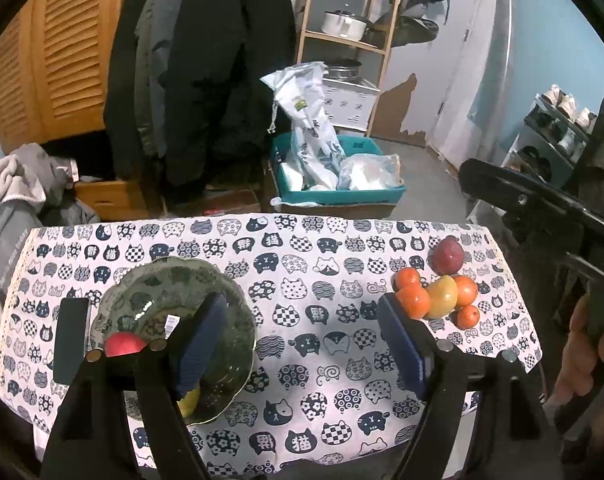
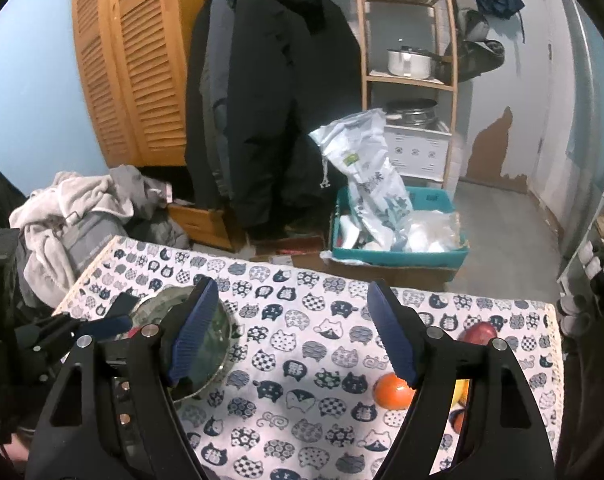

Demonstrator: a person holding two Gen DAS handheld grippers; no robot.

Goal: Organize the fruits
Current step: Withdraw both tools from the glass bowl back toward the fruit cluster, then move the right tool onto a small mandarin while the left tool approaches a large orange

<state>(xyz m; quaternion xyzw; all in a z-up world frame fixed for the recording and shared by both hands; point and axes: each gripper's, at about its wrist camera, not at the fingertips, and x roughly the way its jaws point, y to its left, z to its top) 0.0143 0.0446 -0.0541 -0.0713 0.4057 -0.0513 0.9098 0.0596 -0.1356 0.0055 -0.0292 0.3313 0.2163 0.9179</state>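
1. Cat-print tablecloth (image 1: 302, 320) covers the table.
2. Glass bowl (image 1: 238, 320) at 9 o'clock holds a red fruit (image 1: 122, 345), possibly a yellow one.
3. Fruit pile (image 1: 442, 296) at 2 o'clock.
4. Left gripper (image 1: 302, 340) and right gripper (image 2: 292, 344): both spread wide, holding nothing.

A white cloth with navy cartoon cat faces in checks, flowers and waves (image 1: 302, 312) covers the surface. The scalloped glass bowl (image 1: 238, 300) is greenish-grey and holds a round red fruit (image 1: 123, 345) and a yellow one (image 1: 190, 402). Four orange tangerines (image 1: 414, 300) ring a yellow-green pear (image 1: 442, 296) beside a dark red apple (image 1: 446, 256). Ribbed navy-blue pads (image 2: 194, 332) line the black fingers.
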